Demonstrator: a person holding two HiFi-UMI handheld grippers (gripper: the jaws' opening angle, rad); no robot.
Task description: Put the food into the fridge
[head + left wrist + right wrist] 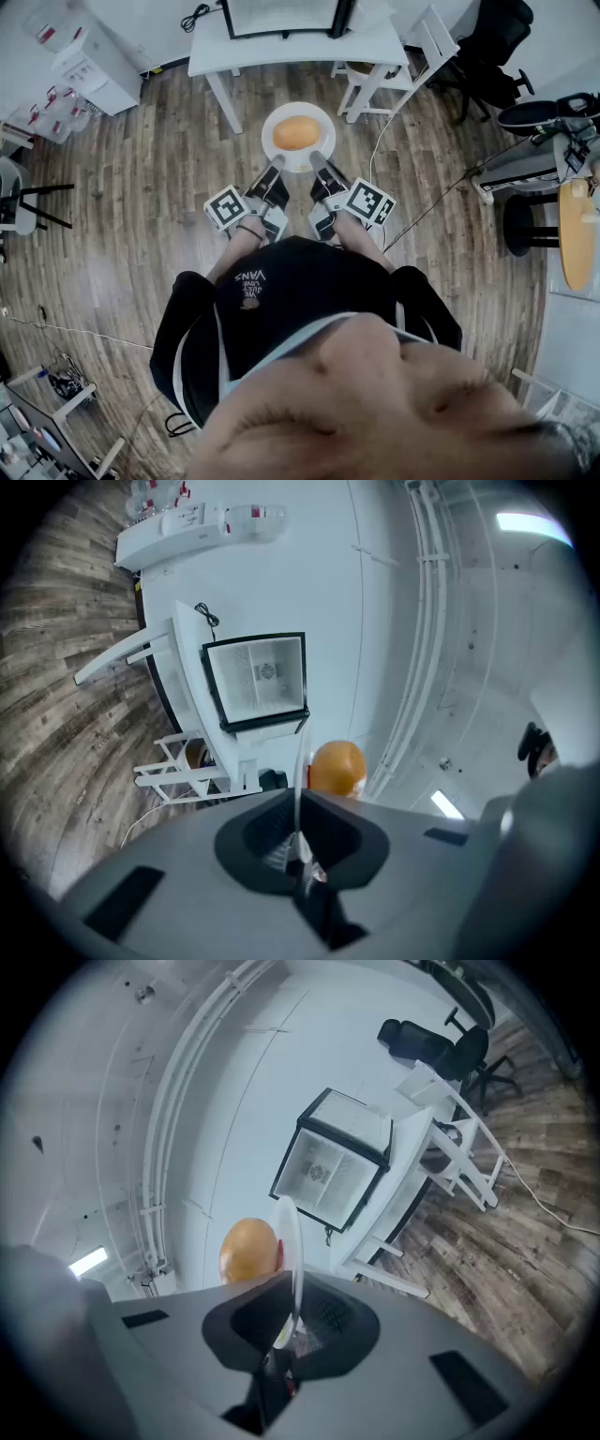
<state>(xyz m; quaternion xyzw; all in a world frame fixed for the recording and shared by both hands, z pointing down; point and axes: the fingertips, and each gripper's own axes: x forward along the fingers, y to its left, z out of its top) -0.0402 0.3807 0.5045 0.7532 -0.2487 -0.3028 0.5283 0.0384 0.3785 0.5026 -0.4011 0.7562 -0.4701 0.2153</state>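
The food [296, 132], a rounded orange-brown lump, lies in the middle of a white plate [322, 115] held level in the air above the wooden floor [141, 187], in front of the person. What kind of food it is cannot be made out.

The left hand-held gripper [277, 161] pinches the plate's near rim on one side and the right hand-held gripper [316, 157] pinches it on the other. In each gripper view the jaws are closed on the rim. There the plate shows only edge-on as a thin white line, and the gripper's grey body hides the lower part of the food.

The marker cubes cover most of the person's hands in the head view.

The fridge [281, 17] stands on a white bench [300, 49] beyond the plate, well apart from it. The head view's upper edge cuts off the fridge. The left gripper view shows its dark-framed glass front [258, 680], but what lies behind the glass is too pale to tell. A black office chair [487, 47] stands to the right of the bench.
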